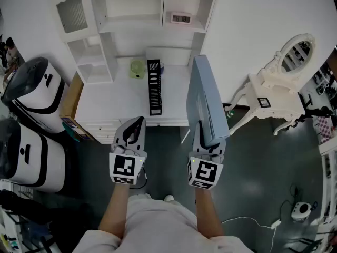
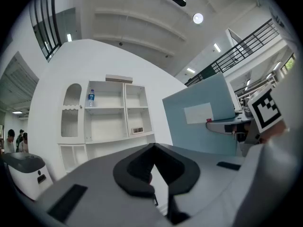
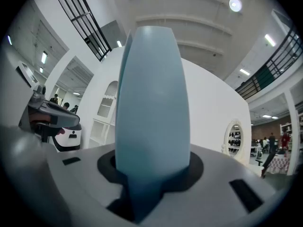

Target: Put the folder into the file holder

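Note:
A light blue folder (image 1: 206, 100) stands on edge above the right end of the white desk (image 1: 105, 105), and my right gripper (image 1: 207, 140) is shut on its near lower end. In the right gripper view the folder (image 3: 151, 103) rises straight up from between the pads of my right gripper (image 3: 150, 176). The black file holder (image 1: 154, 86) stands upright at the middle of the desk, to the left of the folder. My left gripper (image 1: 137, 123) hovers at the desk's front edge, shut and empty, just in front of the holder. The left gripper view shows that gripper (image 2: 152, 148) shut, with the folder (image 2: 203, 118) off to its right.
A green cup (image 1: 137, 69) sits behind the file holder. White shelves (image 1: 131, 15) stand at the back of the desk with a small display (image 1: 180, 18) and a water bottle (image 2: 90, 97). Two white-and-black machines (image 1: 32, 91) stand left, an ornate white mirror stand (image 1: 284, 80) right.

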The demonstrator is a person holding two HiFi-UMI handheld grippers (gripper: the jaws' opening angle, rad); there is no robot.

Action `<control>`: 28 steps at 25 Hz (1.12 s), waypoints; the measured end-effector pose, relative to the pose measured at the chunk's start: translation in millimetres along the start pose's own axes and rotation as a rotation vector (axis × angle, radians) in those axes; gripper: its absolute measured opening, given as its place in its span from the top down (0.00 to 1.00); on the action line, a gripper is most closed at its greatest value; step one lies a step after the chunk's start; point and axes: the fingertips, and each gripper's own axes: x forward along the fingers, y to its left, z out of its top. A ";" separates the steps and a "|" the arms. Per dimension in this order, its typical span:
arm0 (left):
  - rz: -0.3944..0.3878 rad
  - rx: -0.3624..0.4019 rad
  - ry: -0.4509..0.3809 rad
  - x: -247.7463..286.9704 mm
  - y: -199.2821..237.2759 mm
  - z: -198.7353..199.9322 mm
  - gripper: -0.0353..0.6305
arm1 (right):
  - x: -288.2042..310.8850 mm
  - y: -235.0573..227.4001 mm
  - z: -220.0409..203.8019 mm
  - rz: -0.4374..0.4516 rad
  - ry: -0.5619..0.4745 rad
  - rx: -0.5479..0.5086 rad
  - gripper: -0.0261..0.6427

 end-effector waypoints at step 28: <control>0.196 -0.034 0.050 -9.5 41.1 -48.1 0.96 | 52.6 48.8 -29.7 0.102 -0.025 0.109 0.76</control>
